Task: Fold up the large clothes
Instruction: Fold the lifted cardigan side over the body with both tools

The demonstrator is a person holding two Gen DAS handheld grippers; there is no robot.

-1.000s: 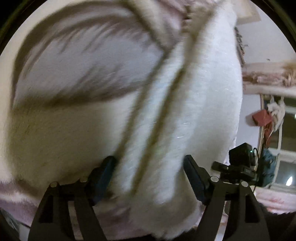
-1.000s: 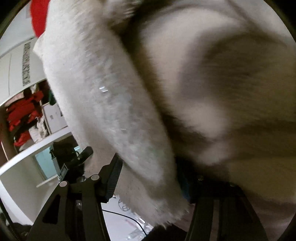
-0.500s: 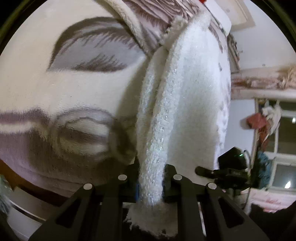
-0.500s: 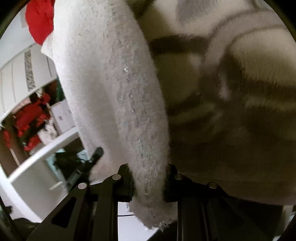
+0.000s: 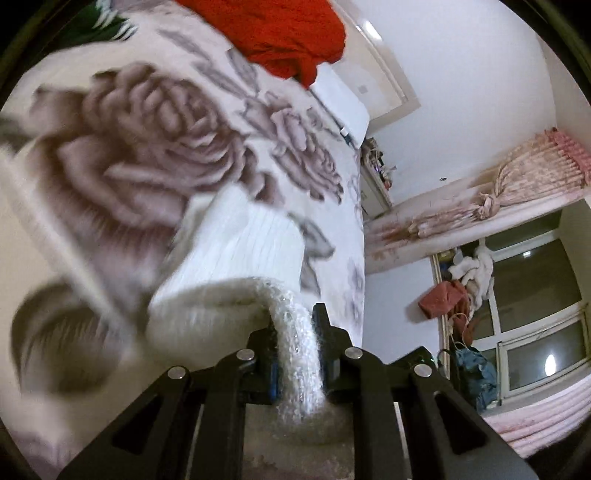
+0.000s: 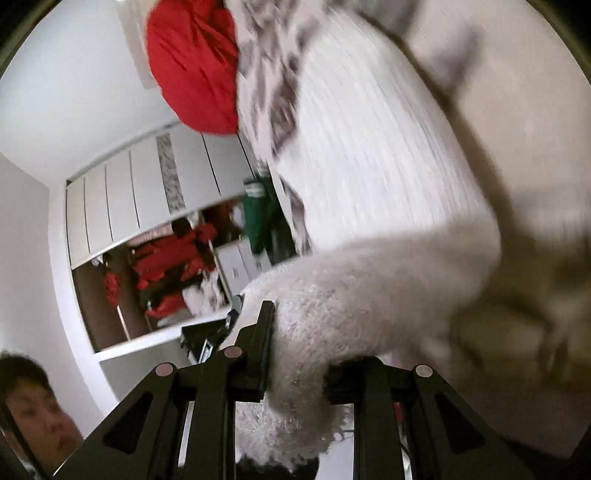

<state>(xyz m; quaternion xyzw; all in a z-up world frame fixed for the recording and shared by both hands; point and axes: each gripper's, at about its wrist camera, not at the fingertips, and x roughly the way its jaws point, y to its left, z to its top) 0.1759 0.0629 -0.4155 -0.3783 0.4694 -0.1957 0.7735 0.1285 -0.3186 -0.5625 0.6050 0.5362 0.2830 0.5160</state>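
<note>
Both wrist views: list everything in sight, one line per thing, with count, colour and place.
Fluffy garment: one, white, hanging between both tongs, an edge pinched in each.
Blanket: one, cream with mauve roses, behind the garment.
Red cloth: one, bunched at the blanket's top.
Green cloth: one, by the blanket's edge.
Curtain: one, pink, tied above the window.
Window: one, dark, right side.
Wardrobe: one, white doors, red clothes beneath.
Left tongs: black, shut on the garment.
Right tongs: black, shut on the garment.

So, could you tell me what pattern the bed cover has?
Large mauve-grey roses on cream; the bed cover shows best in the left wrist view.
</note>
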